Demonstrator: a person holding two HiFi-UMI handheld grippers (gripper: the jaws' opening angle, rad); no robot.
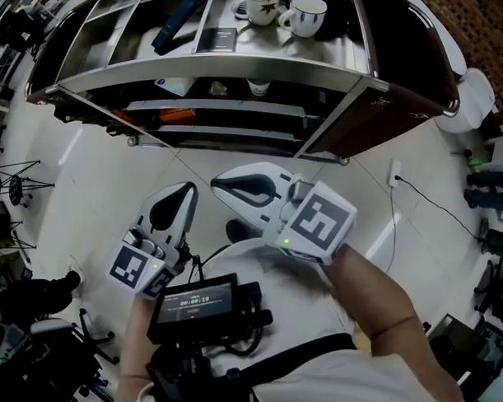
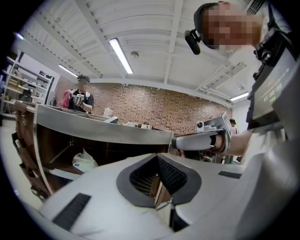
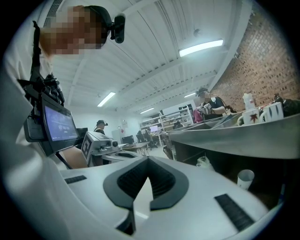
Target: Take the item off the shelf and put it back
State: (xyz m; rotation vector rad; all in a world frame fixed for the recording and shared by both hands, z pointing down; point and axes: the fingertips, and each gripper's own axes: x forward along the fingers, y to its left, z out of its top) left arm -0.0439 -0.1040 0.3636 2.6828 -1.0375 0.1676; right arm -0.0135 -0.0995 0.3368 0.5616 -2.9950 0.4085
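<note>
While both tools hang short of the shelf point(image 1: 230, 73), the job looks barely begun. The left tool point(image 1: 188, 190) is clenched on nothing; the right tool point(image 1: 220, 185) just beside it is clenched and empty too. Ahead of them a paper cup point(image 1: 260, 87) sits inside the shelf and two mugs point(image 1: 304, 15) stand on top; taking one out and returning it remain.

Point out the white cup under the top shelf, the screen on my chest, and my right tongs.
white cup point(image 3: 245, 178), right gripper view, on its side wall.
screen point(image 1: 193, 303), head view, middle of its dark display.
right tongs point(image 1: 219, 185), head view, at their closed tips.
</note>
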